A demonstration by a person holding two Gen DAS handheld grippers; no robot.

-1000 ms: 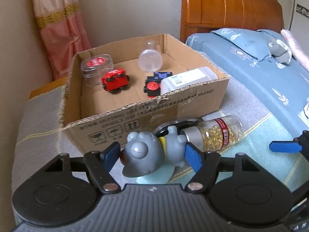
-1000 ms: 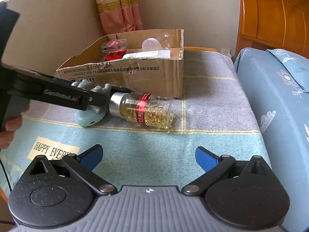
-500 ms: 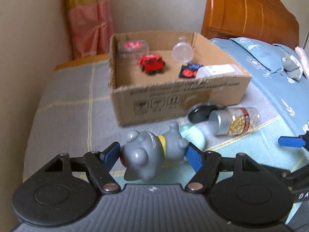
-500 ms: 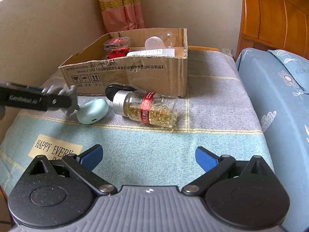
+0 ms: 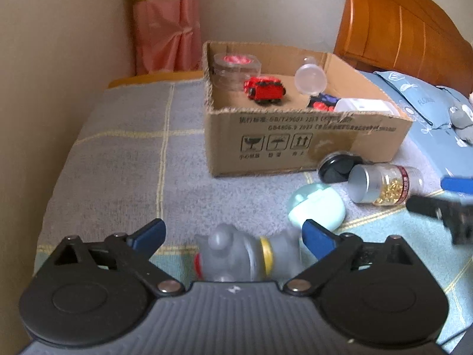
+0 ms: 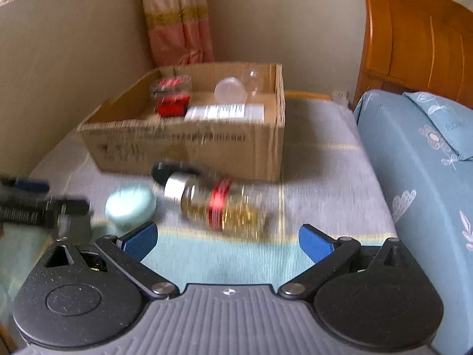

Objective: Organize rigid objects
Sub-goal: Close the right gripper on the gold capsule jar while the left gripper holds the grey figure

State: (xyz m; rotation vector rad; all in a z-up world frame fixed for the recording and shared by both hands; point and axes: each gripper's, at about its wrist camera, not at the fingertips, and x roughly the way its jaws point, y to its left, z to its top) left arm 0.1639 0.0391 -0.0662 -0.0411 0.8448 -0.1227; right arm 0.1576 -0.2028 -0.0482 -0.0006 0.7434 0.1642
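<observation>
Lying blurred between the left gripper (image 5: pixel 233 236) – jaws just opening wide, clear of the grey toy (image 5: pixel 245 256) on the blanket (image 5: pixel 118 162); right gripper (image 6: pixel 227 241) gaping empty.

Blanket (image 5: pixel 124 159) bears box (image 5: pixel 295 148), bottle (image 5: pixel 384 185), figurine (image 5: pixel 242 254).

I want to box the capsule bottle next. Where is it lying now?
In the right wrist view the capsule bottle lies on its side on the blanket, before the cardboard box, right of the mint case.
</observation>
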